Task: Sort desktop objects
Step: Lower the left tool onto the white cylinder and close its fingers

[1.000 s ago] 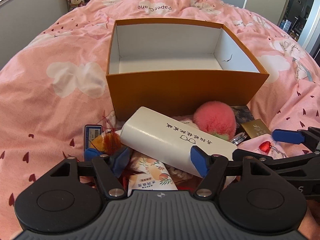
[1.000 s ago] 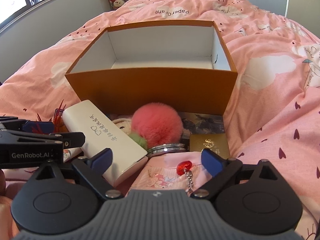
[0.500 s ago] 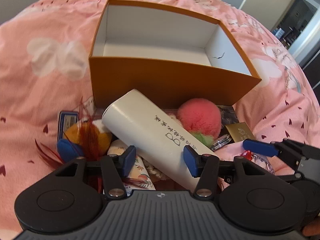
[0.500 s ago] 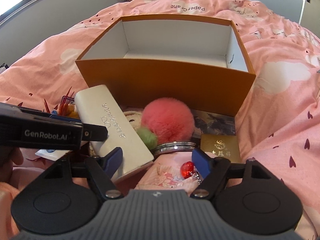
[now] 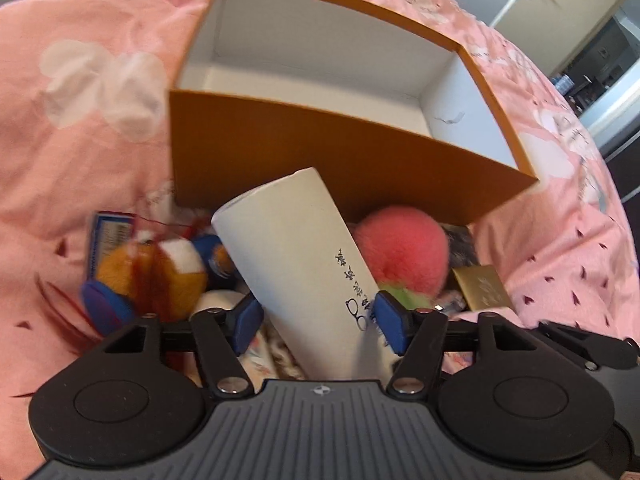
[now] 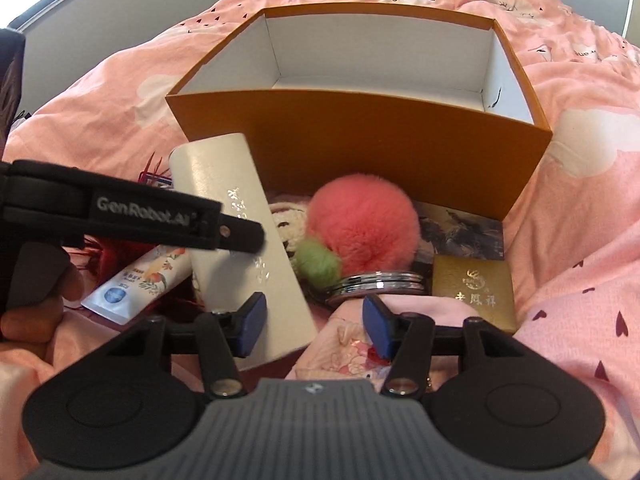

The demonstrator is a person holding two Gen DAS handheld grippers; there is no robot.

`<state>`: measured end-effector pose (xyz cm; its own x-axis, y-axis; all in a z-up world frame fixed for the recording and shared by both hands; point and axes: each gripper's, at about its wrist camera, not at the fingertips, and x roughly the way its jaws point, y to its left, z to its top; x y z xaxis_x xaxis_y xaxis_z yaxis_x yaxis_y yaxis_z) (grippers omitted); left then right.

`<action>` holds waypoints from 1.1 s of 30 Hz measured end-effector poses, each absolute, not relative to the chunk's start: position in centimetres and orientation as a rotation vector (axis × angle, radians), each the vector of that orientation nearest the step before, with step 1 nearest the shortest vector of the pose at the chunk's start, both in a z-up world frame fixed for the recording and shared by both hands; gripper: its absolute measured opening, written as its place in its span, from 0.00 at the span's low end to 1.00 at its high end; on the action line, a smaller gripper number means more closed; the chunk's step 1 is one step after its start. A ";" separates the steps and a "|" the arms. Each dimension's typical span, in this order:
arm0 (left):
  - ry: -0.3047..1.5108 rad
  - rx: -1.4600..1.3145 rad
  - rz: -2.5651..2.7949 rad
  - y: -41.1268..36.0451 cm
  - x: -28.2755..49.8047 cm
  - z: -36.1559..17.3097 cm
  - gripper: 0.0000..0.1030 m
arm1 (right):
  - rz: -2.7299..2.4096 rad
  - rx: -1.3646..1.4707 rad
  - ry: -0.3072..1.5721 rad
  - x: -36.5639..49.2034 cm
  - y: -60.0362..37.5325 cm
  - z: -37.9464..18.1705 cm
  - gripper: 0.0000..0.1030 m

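An empty orange box (image 5: 320, 148) with a white inside stands on the pink bedding, also in the right wrist view (image 6: 360, 136). A pile of small objects lies against its near wall. My left gripper (image 5: 316, 320) is shut on a white glasses case (image 5: 296, 256), its blue pads pressed on both sides of the case's near end. The case (image 6: 236, 240) tilts up towards the box. My right gripper (image 6: 312, 320) is partly closed over a pink printed pouch (image 6: 352, 344), and its hold cannot be told.
Beside the case lie a pink pompom (image 6: 360, 224) with a green tuft, a gold box (image 6: 472, 292), silver rings (image 6: 372, 284), a dark card (image 6: 460, 232), a hand-cream tube (image 6: 136, 280) and an orange plush toy (image 5: 152, 272). Pink bedding surrounds everything.
My left gripper has closed onto the white case and turned it more upright towards the box. My right gripper has narrowed and moved down over the pink pouch, covering the red charm.
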<state>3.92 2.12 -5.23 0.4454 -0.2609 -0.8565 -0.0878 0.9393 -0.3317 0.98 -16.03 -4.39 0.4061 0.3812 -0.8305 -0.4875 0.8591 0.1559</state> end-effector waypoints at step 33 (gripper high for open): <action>1.071 -0.153 -0.274 -2.6 2.3 -4.2 0.36 | 0.417 -0.054 1.005 -0.8 -22.0 -2.5 0.58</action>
<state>2.31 -2.62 -4.22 0.4498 -0.2942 -0.8433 0.1465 0.9557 -0.2553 -0.77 -21.96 -2.49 0.4641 0.3148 -0.8279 -0.3636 0.9201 0.1460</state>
